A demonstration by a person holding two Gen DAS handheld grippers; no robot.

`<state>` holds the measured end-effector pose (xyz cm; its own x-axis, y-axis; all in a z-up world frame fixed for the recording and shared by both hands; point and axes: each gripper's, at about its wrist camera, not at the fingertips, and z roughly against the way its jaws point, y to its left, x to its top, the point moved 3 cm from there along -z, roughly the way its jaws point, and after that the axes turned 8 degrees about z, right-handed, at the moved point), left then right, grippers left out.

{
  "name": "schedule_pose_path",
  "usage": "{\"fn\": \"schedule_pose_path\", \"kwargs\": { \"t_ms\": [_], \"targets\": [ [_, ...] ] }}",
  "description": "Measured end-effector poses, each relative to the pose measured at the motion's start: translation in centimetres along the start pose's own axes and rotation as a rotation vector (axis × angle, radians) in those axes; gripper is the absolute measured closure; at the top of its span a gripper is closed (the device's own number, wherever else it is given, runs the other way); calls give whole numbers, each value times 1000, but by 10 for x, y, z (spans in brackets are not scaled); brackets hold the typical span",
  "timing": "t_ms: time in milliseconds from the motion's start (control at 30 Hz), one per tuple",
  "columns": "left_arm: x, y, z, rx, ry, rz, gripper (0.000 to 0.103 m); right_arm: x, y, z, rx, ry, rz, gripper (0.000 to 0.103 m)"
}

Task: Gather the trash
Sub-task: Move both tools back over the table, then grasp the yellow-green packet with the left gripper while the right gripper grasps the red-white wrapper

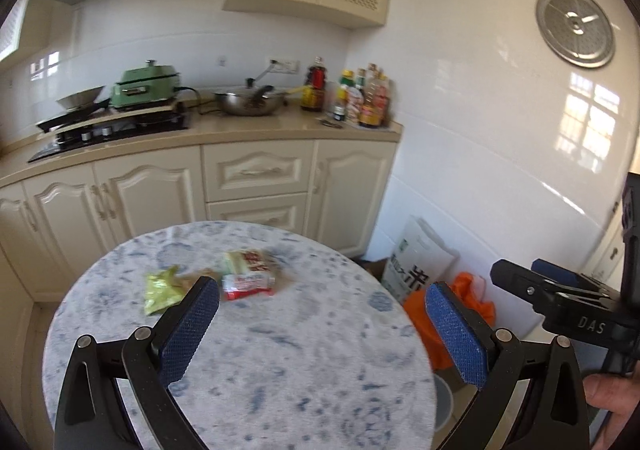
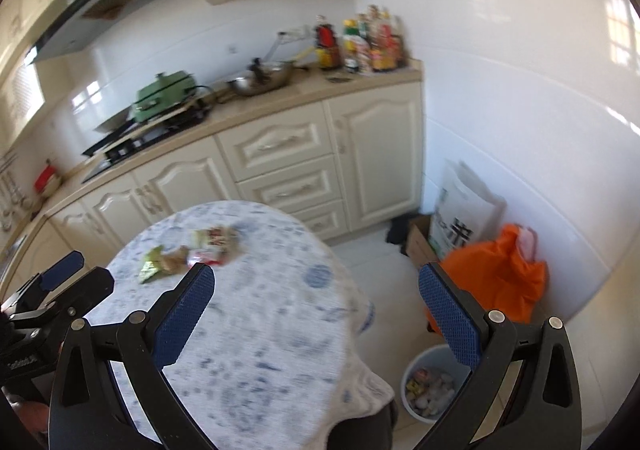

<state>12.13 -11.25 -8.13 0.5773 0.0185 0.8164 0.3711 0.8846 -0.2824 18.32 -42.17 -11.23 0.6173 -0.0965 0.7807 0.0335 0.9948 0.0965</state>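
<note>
Trash: three or so wrappers are seen bunched on the surface [image 1: 280, 350], toward its far side, all close together.
Green wrapper [image 1: 162, 288]: crumpled and flat, lying left of the red packet [image 1: 248, 286]; a brownish scrap [image 2: 174, 260] is seen between the two.
Pale packet [image 1: 248, 261]: set just behind the red packet, touching or overlapping it; blur hides which.
Handling: the wrappers are judged light, thin and soft, likely slick film; little grip force should be needed, though crushing is harmless.
Hold: a raised, crumpled edge is judged best for pinching, since flat film may slide under the pads; the green wrapper's upturned corner looks easiest.
Left gripper [image 1: 322, 320]: held wide apart and empty, above the surface on the near side of the red packet.
Right gripper [image 2: 316, 304]: likewise spread wide and empty, above the surface edge, to the right of the red packet.
Bin [image 2: 430, 382]: a pale round pail on the floor, right of the surface and well away from the red packet; litter is already seen inside.
Orange bag [image 2: 496, 278]: on the floor beyond the bin.
Writing: "DAS" can be read on the right gripper's body in the left wrist view; a large dark character is printed on the white sack [image 2: 460, 210] by the wall; red marks on the pale packet are too blurred to read.
</note>
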Motion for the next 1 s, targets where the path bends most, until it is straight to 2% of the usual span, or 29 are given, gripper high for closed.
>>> {"fn": "schedule_pose_path", "kwargs": {
  "t_ms": [233, 400, 567, 700, 1000],
  "targets": [
    [-3, 46, 37, 122, -70, 77, 1, 13, 71, -1, 96, -32, 124, 0],
    [-13, 75, 47, 209, -54, 122, 1, 14, 119, -11, 161, -38, 226, 0],
    [-14, 94, 46, 256, -40, 159, 1, 13, 145, -34, 212, -3, 277, 0],
    [-11, 110, 32, 279, -12, 178, 1, 11, 153, -57, 223, 28, 296, 0],
    [4, 151, -46, 300, 67, 212, 1, 2, 149, -139, 210, 156, 268, 0]
  ]
}}
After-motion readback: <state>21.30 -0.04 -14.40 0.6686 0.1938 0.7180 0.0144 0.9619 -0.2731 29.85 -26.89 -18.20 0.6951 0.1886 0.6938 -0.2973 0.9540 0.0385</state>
